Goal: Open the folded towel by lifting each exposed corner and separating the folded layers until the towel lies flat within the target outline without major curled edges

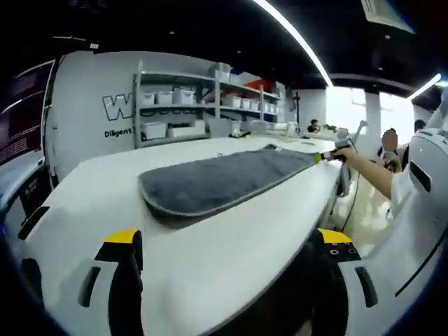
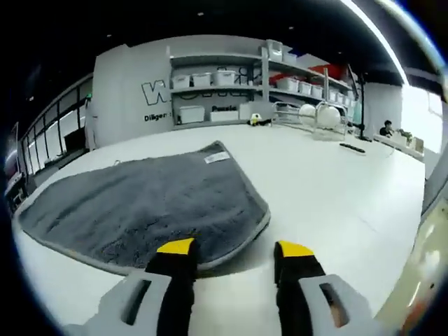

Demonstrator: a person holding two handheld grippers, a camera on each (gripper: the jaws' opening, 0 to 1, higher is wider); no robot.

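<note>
- The grey towel (image 2: 143,203) is lying spread across the white worktop (image 2: 329,189), filling the left and centre of the right gripper view, with a small white label (image 2: 216,158) near its far edge.
- In the left gripper view the towel (image 1: 217,180) is stretching across the middle of the frame.
- Your right gripper (image 2: 234,253) is hovering at the towel's near edge, fingers spread, pinching nothing.
- Your left gripper (image 1: 227,241) is sitting at the bottom of its frame over bare worktop (image 1: 210,259), fingers spread wide and empty.
- Shelves (image 2: 231,91) holding white bins are standing against the far wall.
</note>
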